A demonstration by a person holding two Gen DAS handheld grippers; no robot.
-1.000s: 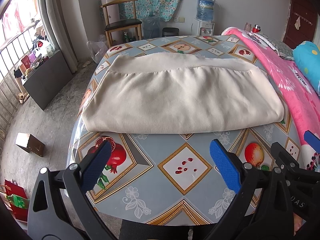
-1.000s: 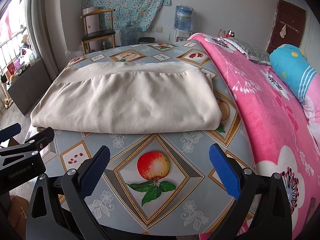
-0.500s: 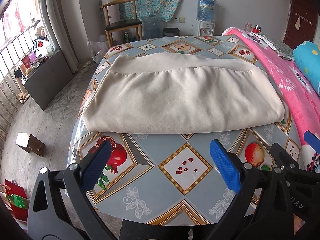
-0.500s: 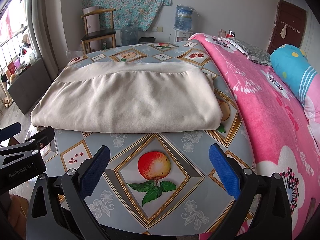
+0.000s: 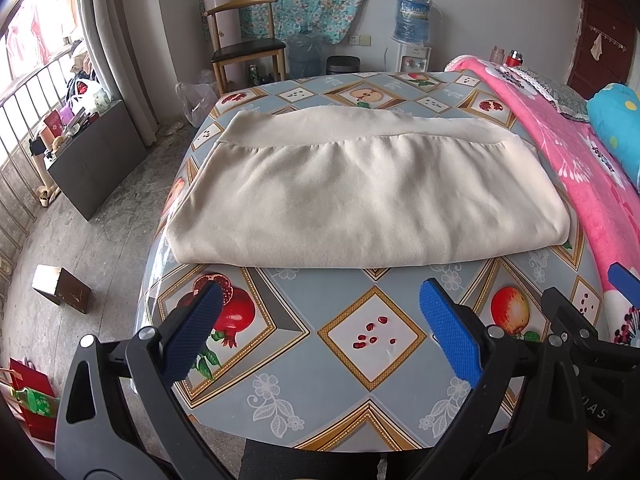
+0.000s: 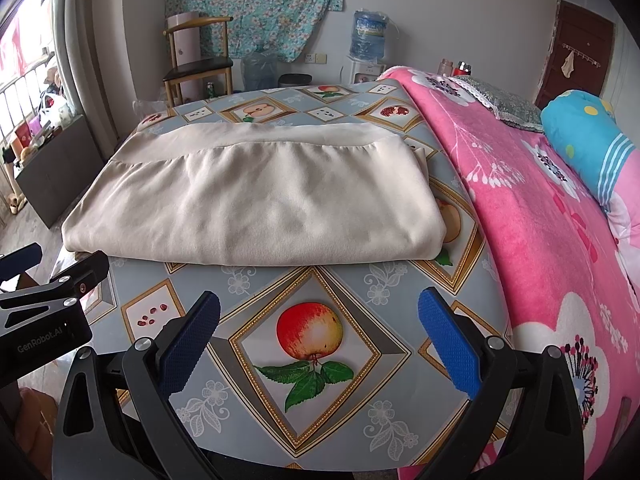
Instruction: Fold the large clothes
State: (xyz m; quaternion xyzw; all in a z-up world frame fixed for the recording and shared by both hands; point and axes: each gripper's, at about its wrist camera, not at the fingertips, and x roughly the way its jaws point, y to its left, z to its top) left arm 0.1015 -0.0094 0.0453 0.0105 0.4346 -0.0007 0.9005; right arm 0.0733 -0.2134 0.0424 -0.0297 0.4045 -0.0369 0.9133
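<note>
A large cream garment (image 5: 360, 196) lies folded flat in a wide rectangle on the fruit-patterned tablecloth (image 5: 372, 332); its ribbed hem band runs along the far edge. It also shows in the right wrist view (image 6: 256, 200). My left gripper (image 5: 320, 320) is open and empty, held over the table's near edge, short of the garment's near fold. My right gripper (image 6: 318, 322) is open and empty, just to the right of the left one, also short of the garment. The left gripper's body (image 6: 44, 304) shows at the left of the right wrist view.
A pink floral blanket (image 6: 540, 208) and a blue pillow (image 6: 588, 136) lie on the bed touching the table's right side. A wooden chair (image 5: 244, 48), water dispenser (image 5: 412, 28) and bin stand behind the table. A small box (image 5: 60, 288) sits on the floor at left.
</note>
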